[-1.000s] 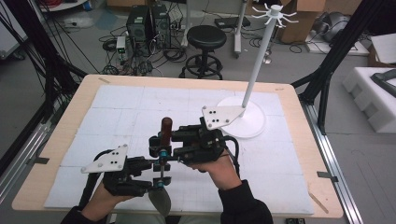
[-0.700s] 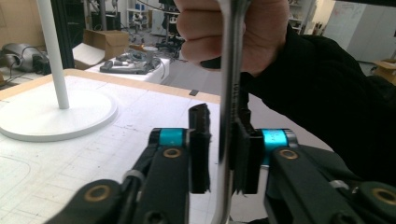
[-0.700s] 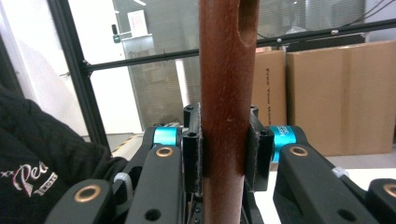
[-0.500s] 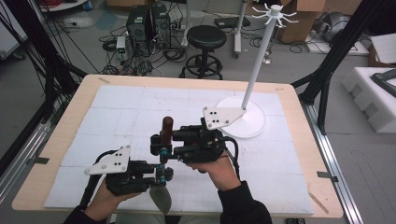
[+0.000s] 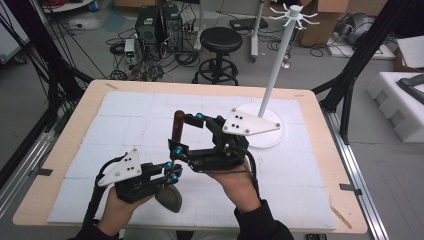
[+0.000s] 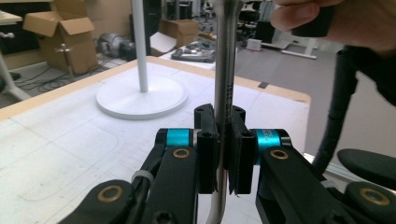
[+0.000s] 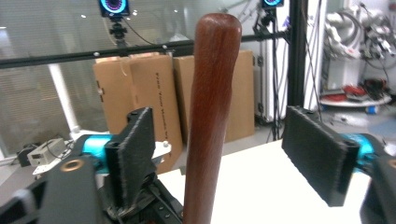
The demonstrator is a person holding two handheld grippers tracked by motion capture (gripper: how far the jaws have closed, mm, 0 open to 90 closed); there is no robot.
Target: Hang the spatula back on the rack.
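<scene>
A ladle-like utensil stands upright over the table's front middle, with a dark wooden handle [image 5: 177,125], a metal shaft [image 6: 226,70] and a dark bowl [image 5: 169,199] at the bottom. My left gripper [image 5: 170,172] is shut on the metal shaft, pads pressed on both sides [image 6: 223,154]. My right gripper [image 5: 187,134] is open, its jaws having just been opening. The wooden handle [image 7: 210,116] stands between its pads [image 7: 137,140], which do not touch it.
A white stand with a round base [image 5: 265,132] and a tall pole [image 5: 280,60] topped with hooks sits at the back right of the white mat [image 5: 125,115]. A stool [image 5: 220,40] and cables lie on the floor beyond the table.
The right gripper's jaws have spread apart off the wooden handle. The left gripper has closed on the shaft. Both hands stay about where they were.
</scene>
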